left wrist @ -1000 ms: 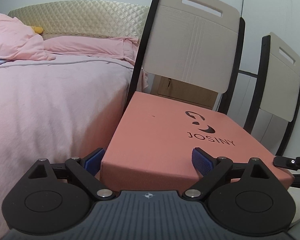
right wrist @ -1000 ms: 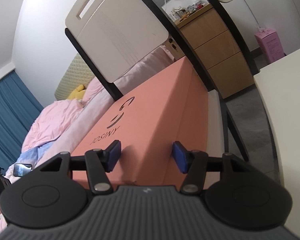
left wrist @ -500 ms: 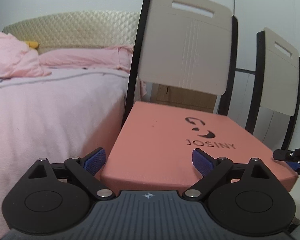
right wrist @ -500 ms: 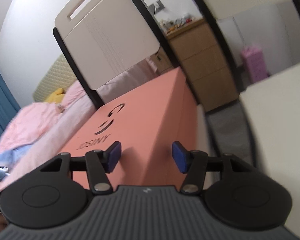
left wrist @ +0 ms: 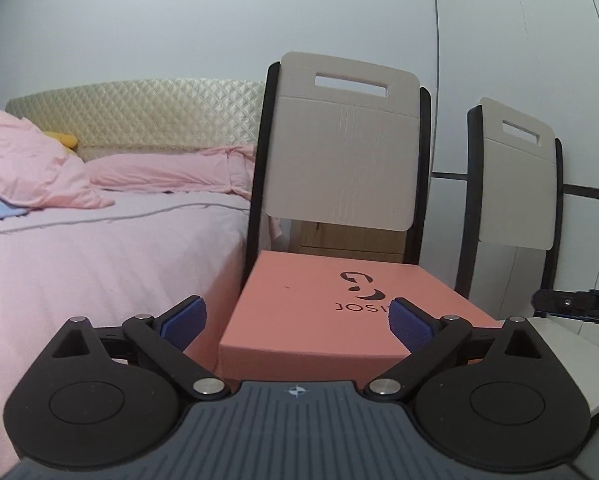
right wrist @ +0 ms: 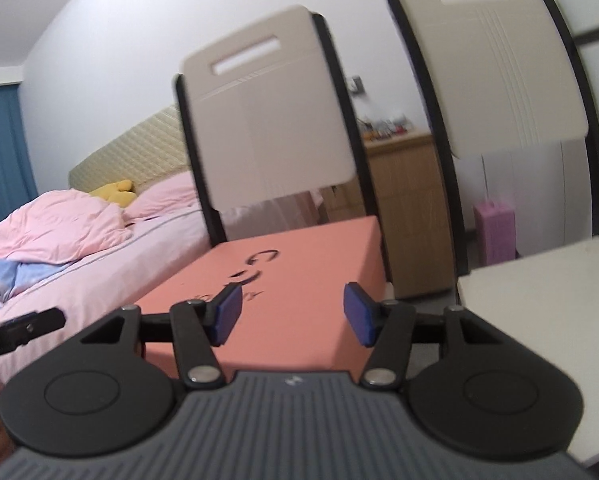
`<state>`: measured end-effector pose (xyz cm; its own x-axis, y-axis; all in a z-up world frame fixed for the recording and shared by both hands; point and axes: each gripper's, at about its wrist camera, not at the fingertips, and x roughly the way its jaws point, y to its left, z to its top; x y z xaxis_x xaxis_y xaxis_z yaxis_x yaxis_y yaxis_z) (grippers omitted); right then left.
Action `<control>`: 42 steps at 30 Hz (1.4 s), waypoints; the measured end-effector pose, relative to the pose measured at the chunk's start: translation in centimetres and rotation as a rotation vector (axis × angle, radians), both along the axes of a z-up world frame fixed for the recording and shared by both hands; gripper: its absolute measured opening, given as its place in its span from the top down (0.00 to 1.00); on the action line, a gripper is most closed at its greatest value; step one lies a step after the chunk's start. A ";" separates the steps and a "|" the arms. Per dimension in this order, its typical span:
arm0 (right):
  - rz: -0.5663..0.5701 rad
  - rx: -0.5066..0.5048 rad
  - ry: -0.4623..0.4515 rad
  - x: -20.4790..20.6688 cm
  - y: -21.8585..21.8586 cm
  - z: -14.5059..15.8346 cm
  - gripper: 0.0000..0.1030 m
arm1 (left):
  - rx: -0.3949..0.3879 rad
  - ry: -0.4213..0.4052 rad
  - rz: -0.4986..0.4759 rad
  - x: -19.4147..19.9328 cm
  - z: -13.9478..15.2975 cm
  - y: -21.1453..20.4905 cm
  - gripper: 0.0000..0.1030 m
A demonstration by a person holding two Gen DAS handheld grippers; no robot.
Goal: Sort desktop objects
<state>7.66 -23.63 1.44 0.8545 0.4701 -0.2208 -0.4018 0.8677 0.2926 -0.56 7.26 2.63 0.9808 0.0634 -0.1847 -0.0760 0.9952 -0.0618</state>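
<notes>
Left wrist view is looking almost level across a salmon-pink JOSINY box [left wrist: 315, 312] that is sitting flat on the seat of the nearer chair [left wrist: 345, 152], right beside the pink bed [left wrist: 99, 248]. The left gripper [left wrist: 297, 318] is hanging just short of the box's near edge with its blue pads [left wrist: 183, 322] spread wide; its jaws have just been opening further, and nothing is pinched between them. The pads are standing apart to either side of the box's front, not pressing on it.

From the right wrist view, the right gripper [right wrist: 291, 314] is hovering over the box's [right wrist: 283, 280] near right corner, its jaws part-way open with a clear gap, and its pads are gripping nothing either. To my eye both hands are free of the box, so it is probably resting where it is meant to stay, tucked onto the chair seat to keep the white desk [right wrist: 547, 300] at the right free for sorting.

The box is lying lid-up, logo facing the ceiling. Its long axis is running from the grippers back towards the chair's backrest, and the lettering is reading upright from the left gripper's side. A second chair [left wrist: 515, 176] is standing just to the right of the first.
</notes>
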 end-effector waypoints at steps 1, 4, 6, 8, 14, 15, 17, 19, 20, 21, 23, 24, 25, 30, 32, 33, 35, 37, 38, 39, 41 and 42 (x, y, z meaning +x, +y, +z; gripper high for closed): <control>-0.005 -0.002 -0.010 -0.8 0.1 -0.2 0.44 | 0.011 -0.011 0.004 -0.3 0.0 -0.1 0.02; -0.021 -0.006 -0.039 -2.5 0.7 -0.7 0.44 | 0.023 -0.038 0.011 -1.0 -0.3 -0.1 0.00; -0.038 -0.015 -0.062 -3.2 1.3 -0.8 0.44 | 0.027 -0.053 0.011 -1.4 -0.5 -0.1 0.00; -0.060 -0.025 -0.087 -3.8 1.9 -1.0 0.42 | 0.033 -0.059 0.009 -1.4 -0.9 -0.2 0.00; -0.104 -0.019 -0.142 -4.8 3.0 -1.5 0.24 | 0.082 -0.048 0.019 -1.1 -2.2 -0.7 0.00; -0.103 -0.027 -0.151 -4.9 3.2 -1.6 0.24 | 0.084 -0.049 0.022 -1.1 -2.3 -0.7 0.00; -0.098 -0.042 -0.169 -5.0 3.6 -1.6 0.20 | 0.079 -0.050 0.025 -1.1 -2.6 -0.6 0.00; -0.091 -0.053 -0.186 -5.1 4.0 -1.7 0.14 | 0.069 -0.054 0.031 -1.0 -2.9 -0.5 0.00; -0.091 -0.060 -0.191 -5.2 4.1 -1.7 0.12 | 0.064 -0.056 0.037 -1.0 -3.0 -0.4 0.00; -0.095 -0.067 -0.195 -5.2 4.3 -1.7 0.12 | 0.059 -0.059 0.045 -1.0 -3.1 -0.3 0.00; -0.102 -0.077 -0.200 -5.1 4.4 -1.7 0.07 | 0.048 -0.061 0.059 -0.9 -3.2 -0.1 0.00; -0.108 -0.079 -0.202 -5.1 4.4 -1.7 0.05 | 0.045 -0.062 0.063 -0.9 -3.2 0.0 0.00; -0.114 -0.080 -0.204 -5.2 4.4 -1.7 0.03 | 0.042 -0.063 0.065 -1.0 -3.2 0.0 0.00; -0.119 -0.075 -0.216 -5.5 4.3 -1.6 0.00 | 0.053 -0.065 0.060 -1.2 -3.3 -0.2 0.00; -0.122 -0.074 -0.216 -5.7 4.3 -1.5 0.00 | 0.052 -0.064 0.059 -1.3 -3.3 -0.3 0.00; -0.124 -0.072 -0.216 -5.8 4.2 -1.5 0.00 | 0.052 -0.063 0.058 -1.2 -3.3 -0.3 0.00; -0.131 -0.073 -0.216 -5.9 4.2 -1.4 0.00 | 0.054 -0.059 0.057 -1.2 -3.4 -0.4 0.00; -0.132 -0.082 -0.214 -6.0 4.3 -1.5 0.00 | 0.054 -0.054 0.056 -1.1 -3.5 -0.4 0.00; -0.133 -0.087 -0.212 -6.0 4.3 -1.5 0.00 | 0.052 -0.052 0.056 -1.1 -3.5 -0.4 0.00; -0.137 -0.093 -0.212 -6.0 4.4 -1.5 0.00 | 0.049 -0.048 0.057 -1.0 -3.5 -0.4 0.00; -0.146 -0.101 -0.207 -6.0 4.4 -1.5 0.00 | 0.042 -0.039 0.060 -0.8 -3.6 -0.3 0.00; -0.150 -0.105 -0.202 -6.0 4.4 -1.5 0.00 | 0.044 -0.034 0.066 -0.8 -3.6 -0.3 0.00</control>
<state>1.69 -19.20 -0.02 0.9447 0.3183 -0.0793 -0.3073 0.9433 0.1252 -1.33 6.97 -1.02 0.9798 0.1358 -0.1466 -0.1405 0.9898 -0.0222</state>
